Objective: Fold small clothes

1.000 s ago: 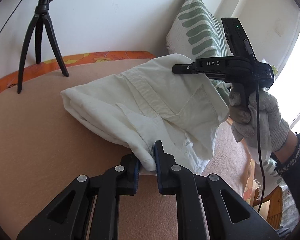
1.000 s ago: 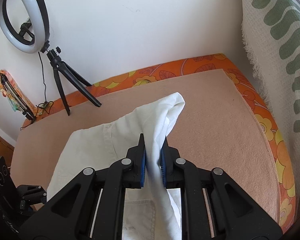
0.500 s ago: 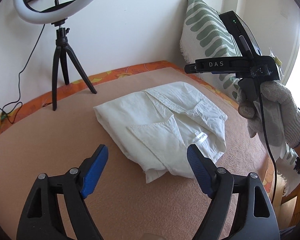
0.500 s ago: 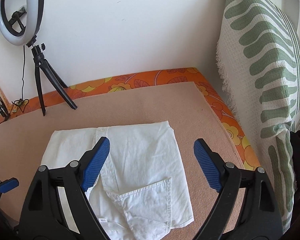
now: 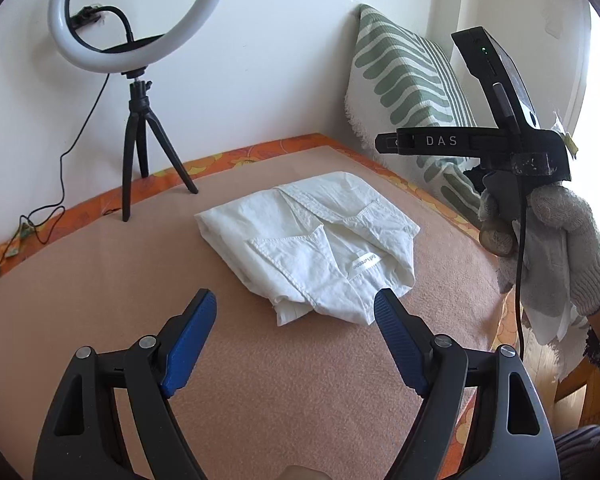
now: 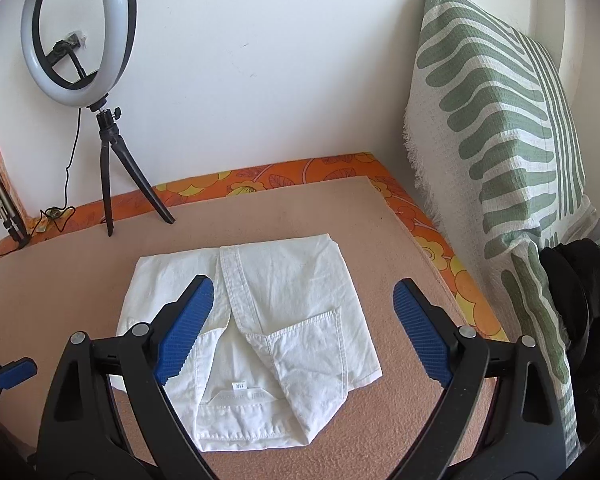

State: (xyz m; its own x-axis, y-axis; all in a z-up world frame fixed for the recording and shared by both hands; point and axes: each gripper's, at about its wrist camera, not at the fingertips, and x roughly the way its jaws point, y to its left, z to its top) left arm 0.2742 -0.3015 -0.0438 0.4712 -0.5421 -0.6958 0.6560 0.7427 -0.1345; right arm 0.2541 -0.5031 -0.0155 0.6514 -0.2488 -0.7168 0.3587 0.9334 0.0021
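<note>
Both tools empty. My left gripper (image 5: 296, 344) stands with its jaws wide apart, nothing between the blue pads. My right gripper (image 6: 304, 332) is opening further, and nothing is clamped in it either; in its own view the cloth shows in the gap but lies on the surface below, untouched by the pads.

The white garment (image 6: 260, 320) lies as a folded packet on the tan blanket (image 5: 80, 300), just ahead of and below both tools. From the left gripper it sits ahead and a little to the right, near corner close in front of the right-hand pad. From the right gripper it sits almost dead ahead, slightly left of centre, its near hem under the jaw gap.

Long axis: in the right view the packet runs away from me, near hem to far fold, with the placket strip along that line. In the left view the same axis runs on a diagonal, near-right to far-left.

Judgement: the right gripper is squarer to the packet and better placed for the near hem; the left has the easier line to the left long edge. If one more fold is wanted, it should go across the long axis, near hem carried to the far fold. The gloved right hand (image 5: 548, 248) holds its tool to the right of the packet, clear of it.

The ring light (image 5: 136, 20) stands beyond the far edge, well apart.
</note>
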